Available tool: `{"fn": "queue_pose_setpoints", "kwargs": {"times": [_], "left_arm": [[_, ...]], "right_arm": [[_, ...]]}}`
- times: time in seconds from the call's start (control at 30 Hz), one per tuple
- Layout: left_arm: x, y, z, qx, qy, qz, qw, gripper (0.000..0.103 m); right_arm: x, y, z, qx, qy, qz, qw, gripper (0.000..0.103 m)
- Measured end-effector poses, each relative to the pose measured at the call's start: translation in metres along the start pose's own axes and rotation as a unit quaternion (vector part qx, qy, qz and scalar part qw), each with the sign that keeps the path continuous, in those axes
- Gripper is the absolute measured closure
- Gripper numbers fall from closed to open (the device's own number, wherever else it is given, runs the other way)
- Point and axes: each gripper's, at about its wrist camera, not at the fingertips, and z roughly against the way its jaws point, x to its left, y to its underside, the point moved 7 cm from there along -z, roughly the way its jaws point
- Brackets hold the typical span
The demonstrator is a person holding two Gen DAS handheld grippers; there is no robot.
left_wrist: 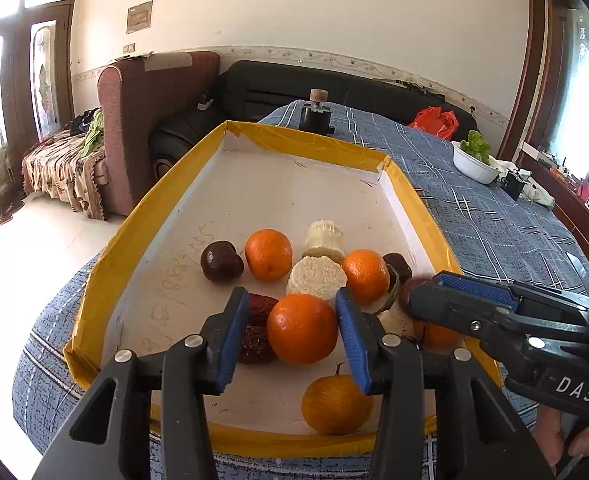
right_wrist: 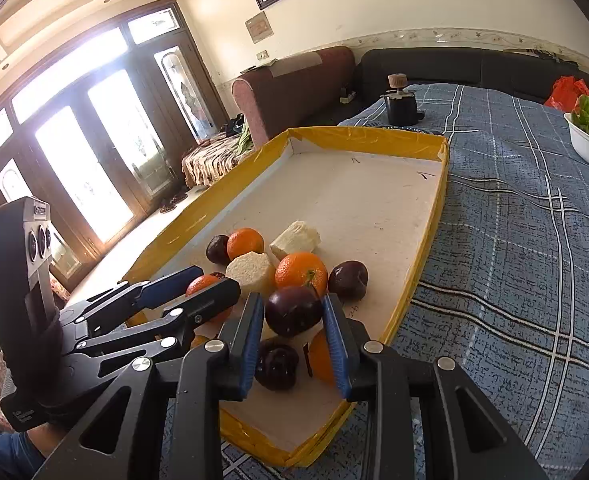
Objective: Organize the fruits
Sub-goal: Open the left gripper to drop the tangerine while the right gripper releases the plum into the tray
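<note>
1. Between the blue pads of the left gripper [left_wrist: 294,330] sits an orange [left_wrist: 302,328]; the jaws stand apart on either side of it, and I cannot tell whether the pads touch the peel.
2. Just under that gripper, nearer the camera, lies a yellower orange [left_wrist: 336,404], and a wrinkled dark red fruit [left_wrist: 256,332] lies behind its left finger.
3. Between the spread fingers of the right gripper [right_wrist: 294,322] sits a dark plum [right_wrist: 292,310], with a gap on each side.
4. Beyond both grippers, more oranges, plums and two pale cut chunks [left_wrist: 318,276] cluster in the yellow-edged tray [left_wrist: 166,188] on the blue checked cloth [right_wrist: 514,240].
</note>
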Motion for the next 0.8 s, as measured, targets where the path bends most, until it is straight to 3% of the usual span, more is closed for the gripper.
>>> {"fn": "queue_pose_setpoints", "kwargs": {"times": [0.37,0.47,0.53,0.73,0.8], "left_arm": [[-0.001,0.003,0.004,-0.002,-0.006,-0.006,1.0000,0.055],[-0.001,0.002,0.007,-0.006,-0.011,-0.007,0.9999,0.045],[-0.001,0.001,0.009,-0.010,-0.013,-0.007,0.9998,0.037],[0.001,-0.001,0.014,-0.015,-0.021,-0.005,0.9997,0.033],[0.002,-0.003,0.018,-0.023,-0.026,-0.003,0.9994,0.020]], "right_arm": [[-0.001,0.000,0.014,-0.016,-0.002,-0.005,1.000,0.065],[-0.002,-0.001,0.017,-0.017,-0.003,-0.010,1.000,0.064],[-0.004,-0.001,0.020,-0.021,-0.003,-0.014,1.000,0.057],[-0.005,-0.002,0.032,-0.032,0.002,-0.014,0.999,0.048],[-0.007,-0.002,0.036,-0.038,0.006,-0.017,0.999,0.041]]}}
